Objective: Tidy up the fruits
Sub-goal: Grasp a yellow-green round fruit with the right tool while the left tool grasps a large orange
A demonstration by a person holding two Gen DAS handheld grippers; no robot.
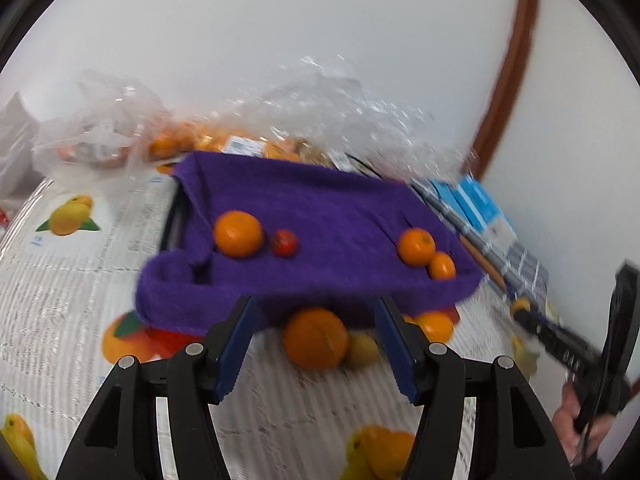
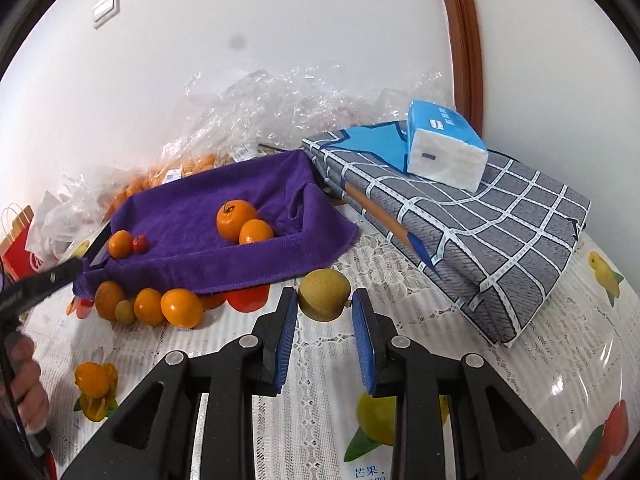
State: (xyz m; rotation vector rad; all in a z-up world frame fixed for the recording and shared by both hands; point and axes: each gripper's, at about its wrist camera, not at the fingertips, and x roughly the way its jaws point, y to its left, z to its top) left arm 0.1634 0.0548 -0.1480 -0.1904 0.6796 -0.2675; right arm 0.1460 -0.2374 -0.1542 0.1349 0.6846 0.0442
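A tray lined with a purple towel [image 1: 304, 200] [image 2: 180, 268] holds two oranges [image 2: 236, 218] at one end. At the other end lie an orange [image 1: 239, 234] and a small red fruit [image 1: 284, 243]. My left gripper [image 1: 316, 302] is open just before the tray's front edge. An orange [image 1: 316, 338] rests on the table between its fingers with a gap on each side, and a greenish fruit [image 1: 362, 350] lies beside it. My right gripper [image 2: 324, 298] is shut on a green-brown round fruit [image 2: 324, 292], held above the tablecloth to the right of the tray.
Clear plastic bags [image 2: 280, 108] with more oranges lie against the wall behind the tray. On the right, a folded grey checked cloth [image 2: 480, 220] carries a blue tissue pack [image 2: 444, 148]. A red paper bag [image 2: 16, 240] stands far left. Several fruits [image 2: 182, 308] line the tray's front.
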